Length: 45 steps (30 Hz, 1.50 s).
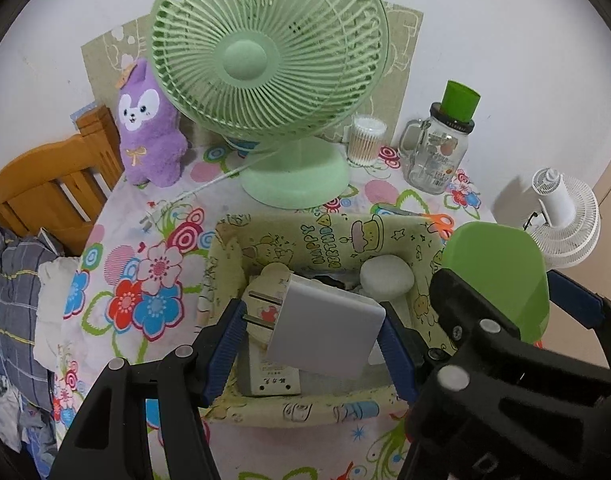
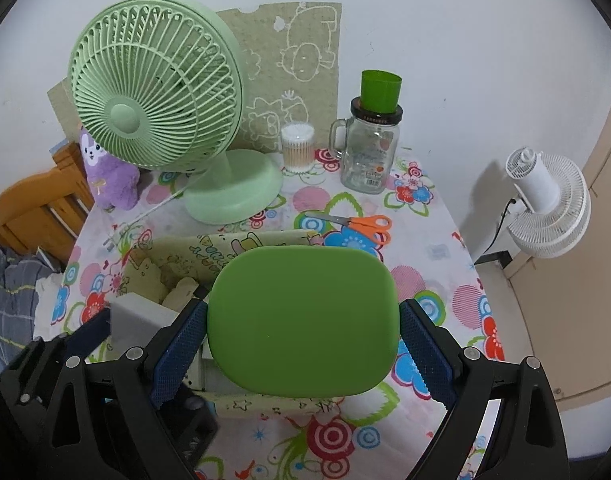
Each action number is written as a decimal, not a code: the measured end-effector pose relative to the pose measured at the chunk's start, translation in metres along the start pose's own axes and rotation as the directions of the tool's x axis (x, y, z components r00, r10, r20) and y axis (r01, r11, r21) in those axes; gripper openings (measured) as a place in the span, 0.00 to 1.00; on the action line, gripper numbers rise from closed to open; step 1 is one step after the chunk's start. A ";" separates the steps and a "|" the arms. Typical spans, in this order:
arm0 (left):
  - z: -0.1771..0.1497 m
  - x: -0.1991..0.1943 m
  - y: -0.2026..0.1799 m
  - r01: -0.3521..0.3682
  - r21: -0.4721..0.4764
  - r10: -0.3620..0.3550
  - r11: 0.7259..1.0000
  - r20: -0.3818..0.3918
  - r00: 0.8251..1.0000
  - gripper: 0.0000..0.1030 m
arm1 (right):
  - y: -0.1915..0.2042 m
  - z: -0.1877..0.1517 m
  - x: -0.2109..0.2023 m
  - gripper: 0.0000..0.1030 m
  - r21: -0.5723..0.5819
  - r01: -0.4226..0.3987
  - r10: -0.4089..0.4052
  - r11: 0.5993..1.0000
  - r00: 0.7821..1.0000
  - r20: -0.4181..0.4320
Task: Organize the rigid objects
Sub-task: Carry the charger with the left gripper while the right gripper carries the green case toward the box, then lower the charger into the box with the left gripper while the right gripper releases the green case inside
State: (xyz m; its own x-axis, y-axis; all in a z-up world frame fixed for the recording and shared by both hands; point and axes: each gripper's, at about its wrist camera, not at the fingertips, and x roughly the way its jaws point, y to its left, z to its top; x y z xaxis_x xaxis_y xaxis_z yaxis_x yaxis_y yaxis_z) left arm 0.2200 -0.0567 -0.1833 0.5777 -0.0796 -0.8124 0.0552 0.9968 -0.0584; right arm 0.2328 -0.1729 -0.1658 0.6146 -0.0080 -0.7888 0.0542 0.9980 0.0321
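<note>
My left gripper [image 1: 311, 334] is shut on a white plug adapter [image 1: 325, 328] and holds it over a yellow cartoon-print storage box [image 1: 305, 236]. Inside the box lie a white timer socket [image 1: 271, 380] and a round white object [image 1: 387, 276]. My right gripper [image 2: 301, 344] is shut on a flat green rounded case [image 2: 303, 320] and holds it above the box's right side [image 2: 209, 256]. The green case also shows in the left wrist view [image 1: 501, 276]. The adapter shows at the left of the right wrist view [image 2: 139, 318].
On the flowered tablecloth [image 2: 425, 280] stand a green desk fan [image 1: 269, 64], a purple plush toy [image 1: 149, 132], a cotton swab tub [image 1: 365, 140], and a glass jar with a green cup [image 1: 441, 148]. Orange scissors [image 2: 357, 226] lie behind the box. A white fan [image 2: 545, 208] stands right, a wooden chair [image 1: 53, 184] left.
</note>
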 end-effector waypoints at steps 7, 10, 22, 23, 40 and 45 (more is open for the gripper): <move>0.000 0.020 -0.006 0.006 0.008 -0.006 1.000 -0.028 1.000 0.65 | -0.006 0.000 0.019 0.93 0.000 0.025 -0.025 1.000 0.999 -0.022; 0.001 0.028 -0.008 0.012 0.014 -0.011 1.000 -0.043 0.999 0.65 | -0.009 -0.001 0.028 0.93 0.004 0.039 -0.038 0.999 0.999 -0.031; -0.003 0.054 -0.015 0.011 0.021 -0.009 1.000 -0.084 0.996 0.66 | -0.016 -0.006 0.052 0.93 0.022 0.071 -0.070 0.997 0.996 -0.055; -0.003 0.055 -0.016 0.012 0.023 -0.010 1.000 -0.084 0.996 0.66 | -0.017 -0.007 0.053 0.93 0.025 0.073 -0.072 0.997 0.996 -0.056; -0.009 0.024 -0.007 -0.004 0.073 0.007 0.997 -0.049 0.999 0.87 | -0.007 -0.015 0.030 0.93 0.025 0.040 -0.039 0.999 0.998 -0.048; -0.010 0.010 0.008 -0.033 0.074 0.035 0.997 -0.031 0.999 0.90 | 0.010 -0.017 0.019 0.92 0.010 0.003 -0.002 1.000 0.999 -0.039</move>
State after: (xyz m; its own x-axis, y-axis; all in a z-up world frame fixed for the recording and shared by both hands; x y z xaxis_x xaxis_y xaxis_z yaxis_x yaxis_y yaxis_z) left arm 0.2179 -0.0495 -0.1979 0.5538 -0.0441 -0.8315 0.0960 0.9953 0.0111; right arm 0.2312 -0.1619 -0.1910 0.5833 -0.0080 -0.8122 0.0635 0.9973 0.0358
